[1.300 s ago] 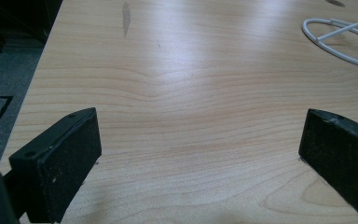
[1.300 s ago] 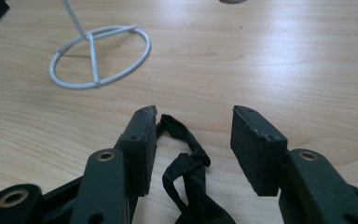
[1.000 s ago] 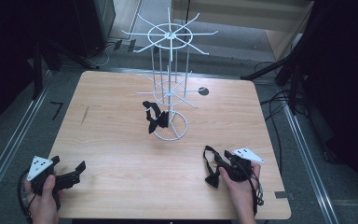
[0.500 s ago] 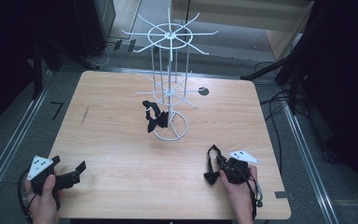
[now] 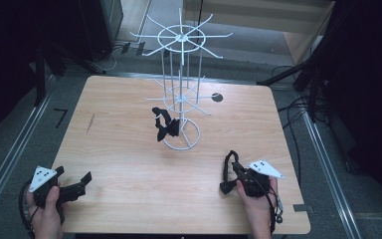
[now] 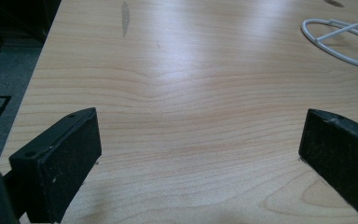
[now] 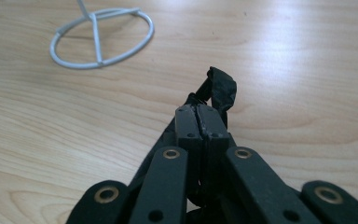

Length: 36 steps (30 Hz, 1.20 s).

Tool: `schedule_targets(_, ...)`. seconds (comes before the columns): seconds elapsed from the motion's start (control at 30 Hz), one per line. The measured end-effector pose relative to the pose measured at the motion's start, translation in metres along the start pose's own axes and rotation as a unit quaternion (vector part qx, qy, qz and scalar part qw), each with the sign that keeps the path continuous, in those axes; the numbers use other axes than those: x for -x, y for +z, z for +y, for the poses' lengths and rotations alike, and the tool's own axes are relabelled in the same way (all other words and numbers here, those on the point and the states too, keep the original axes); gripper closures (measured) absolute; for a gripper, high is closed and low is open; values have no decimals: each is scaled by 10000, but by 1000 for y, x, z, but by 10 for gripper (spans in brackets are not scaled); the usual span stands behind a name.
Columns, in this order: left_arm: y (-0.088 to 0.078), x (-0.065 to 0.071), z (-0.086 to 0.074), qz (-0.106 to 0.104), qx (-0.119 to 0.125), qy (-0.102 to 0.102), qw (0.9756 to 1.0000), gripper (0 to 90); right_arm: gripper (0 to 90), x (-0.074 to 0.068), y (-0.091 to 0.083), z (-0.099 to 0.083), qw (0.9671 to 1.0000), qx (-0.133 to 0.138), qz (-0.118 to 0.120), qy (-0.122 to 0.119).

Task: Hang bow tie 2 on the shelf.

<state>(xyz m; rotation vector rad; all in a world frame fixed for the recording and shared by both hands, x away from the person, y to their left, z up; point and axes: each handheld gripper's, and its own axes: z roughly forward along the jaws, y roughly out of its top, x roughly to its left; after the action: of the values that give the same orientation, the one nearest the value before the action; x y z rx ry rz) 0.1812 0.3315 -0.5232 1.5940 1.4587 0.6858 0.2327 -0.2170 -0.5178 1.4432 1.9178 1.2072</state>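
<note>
since the earlier high view the right gripper (image 5: 227, 172) had drawn a little nearer the table's near edge and its jaws had just been closing, and they now pinched a black looped strap (image 7: 221, 88) whose crumpled end stuck out past the tips, low over the pale wooden table (image 5: 129, 164) near its front right corner. the left gripper (image 5: 82, 180) had not shifted, lying level at the front left corner in the person's hand with its jaws spread wide over bare wood and gripping nothing. a second black strap (image 5: 165, 124) hung from a low hook of the white wire display stand (image 5: 180, 89) in the middle of the table, well apart from both grippers
</note>
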Motion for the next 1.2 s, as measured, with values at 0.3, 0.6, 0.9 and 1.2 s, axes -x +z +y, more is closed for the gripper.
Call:
schedule_targets(0.3, 0, 0, 0, 6, 10, 16, 10000, 0, 900, -16, -12, 15, 9983, 462, 197, -292)
schedule_targets(0.6, 0, 0, 0, 2, -2, 41, 10000, 0, 900, -32, -21, 28, 9955, 706, 386, -499)
schedule_targets(0.9, 0, 0, 0, 5, 9, 39, 10000, 0, 900, -47, -22, 37, 9936, 810, 528, -583)
schedule_targets(1.2, 0, 0, 0, 9, 0, 49, 10000, 0, 900, -64, -23, 48, 9909, 880, 702, -743)
